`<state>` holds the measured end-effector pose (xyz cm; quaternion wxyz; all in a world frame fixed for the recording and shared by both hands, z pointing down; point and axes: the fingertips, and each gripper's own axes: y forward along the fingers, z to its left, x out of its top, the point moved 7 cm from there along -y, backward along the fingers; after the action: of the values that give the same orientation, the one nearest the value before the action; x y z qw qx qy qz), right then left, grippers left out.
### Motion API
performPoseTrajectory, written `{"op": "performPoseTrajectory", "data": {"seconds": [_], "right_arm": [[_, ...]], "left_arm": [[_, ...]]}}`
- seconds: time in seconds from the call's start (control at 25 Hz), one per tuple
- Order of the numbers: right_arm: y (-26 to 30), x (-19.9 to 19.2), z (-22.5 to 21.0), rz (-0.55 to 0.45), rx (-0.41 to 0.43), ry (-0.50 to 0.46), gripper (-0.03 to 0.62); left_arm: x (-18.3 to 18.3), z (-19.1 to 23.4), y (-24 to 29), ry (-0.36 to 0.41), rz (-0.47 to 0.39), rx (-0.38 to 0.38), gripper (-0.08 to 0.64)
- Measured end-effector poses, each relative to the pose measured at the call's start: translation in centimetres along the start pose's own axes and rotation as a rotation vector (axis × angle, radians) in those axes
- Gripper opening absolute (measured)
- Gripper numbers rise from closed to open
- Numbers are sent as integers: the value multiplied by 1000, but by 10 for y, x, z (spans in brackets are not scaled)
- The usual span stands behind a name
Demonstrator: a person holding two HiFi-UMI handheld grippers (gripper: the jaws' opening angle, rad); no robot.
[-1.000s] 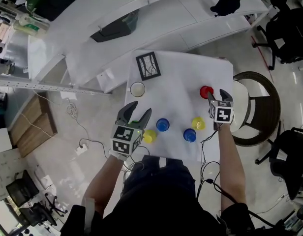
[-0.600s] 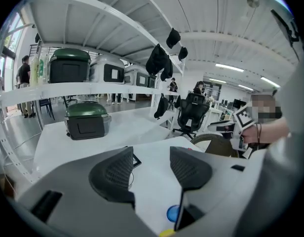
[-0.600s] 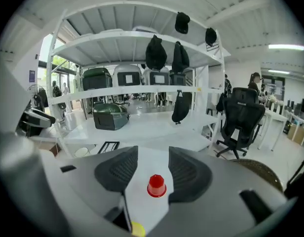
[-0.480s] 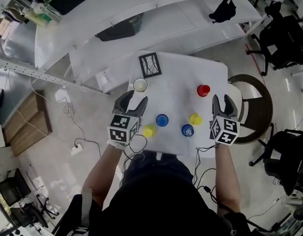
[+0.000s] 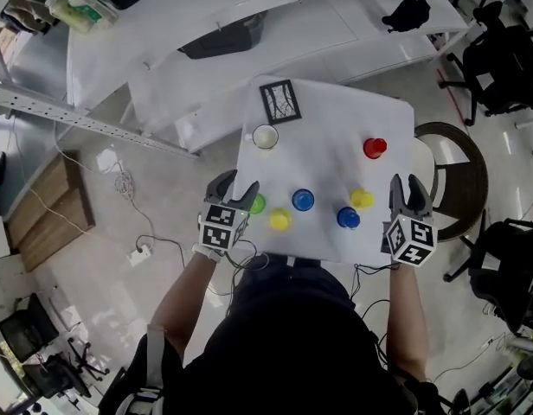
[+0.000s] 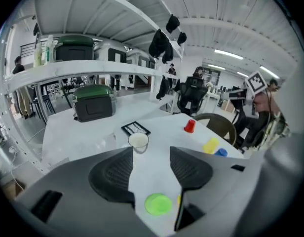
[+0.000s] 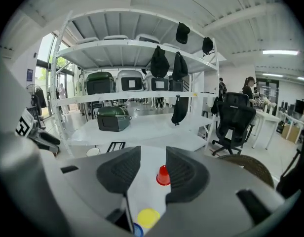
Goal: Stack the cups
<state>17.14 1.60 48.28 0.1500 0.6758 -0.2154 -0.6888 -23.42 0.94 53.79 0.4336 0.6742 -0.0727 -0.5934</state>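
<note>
- The desk (image 5: 327, 137) is white and carries seven cups, all standing apart, none stacked.
- The left gripper (image 5: 236, 186) is at the desk's near left edge, its jaws spread. The green cup (image 5: 256, 204) stands on the desk low in the gap between them, and the pads do not touch it (the left gripper view shows clear desk on either side of it).
- The left yellow cup (image 5: 280, 220) is just beside the green cup, towards the middle of the near edge.
- The left blue cup (image 5: 303, 200) stands near the desk's middle. The right blue cup (image 5: 348, 218) and the right yellow cup (image 5: 362, 199) are close together further right.
- The red cup (image 5: 375, 148) stands mouth down towards the far right, well apart from the rest.
- The white cup (image 5: 265, 137) is at the far left, near a black-patterned card (image 5: 280, 101).
- The right gripper (image 5: 406, 184) is at the desk's right edge, past the right yellow cup. Its jaws have just been closing but are apart and grip nothing. In the right gripper view the red cup shows through the gap, far beyond the pads.
- A round chair (image 5: 461, 150) stands beside the desk on the right.
</note>
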Motion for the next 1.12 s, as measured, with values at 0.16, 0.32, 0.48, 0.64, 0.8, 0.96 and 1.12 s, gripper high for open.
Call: {"op": "performPoseTrajectory", "data": {"seconds": [0.16,0.32,0.48,0.64,0.8,0.96,1.12], "right_arm": [[-6,-6,10,22,-14,4,153],[-9,-17,16,54,-42,2,148],[-12,-32,23,93,-70,0,140],[-15,-49,29,122,-92,23,137],[-23,-61,32,140,-115,46,126],[-29,-70,30,147,-124,71,108],[-33,-74,22,145,-129,89,101]], "left_arm": [[-52,1,13,47,106,-66,229],[-101,-10,27,136,216,-148,229],[-132,-13,39,142,332,-167,230],[-139,-13,52,200,355,-175,230],[-140,-12,60,305,382,-184,216],[-134,-11,61,333,390,-189,209],[-112,-18,64,357,353,-190,207]]}}
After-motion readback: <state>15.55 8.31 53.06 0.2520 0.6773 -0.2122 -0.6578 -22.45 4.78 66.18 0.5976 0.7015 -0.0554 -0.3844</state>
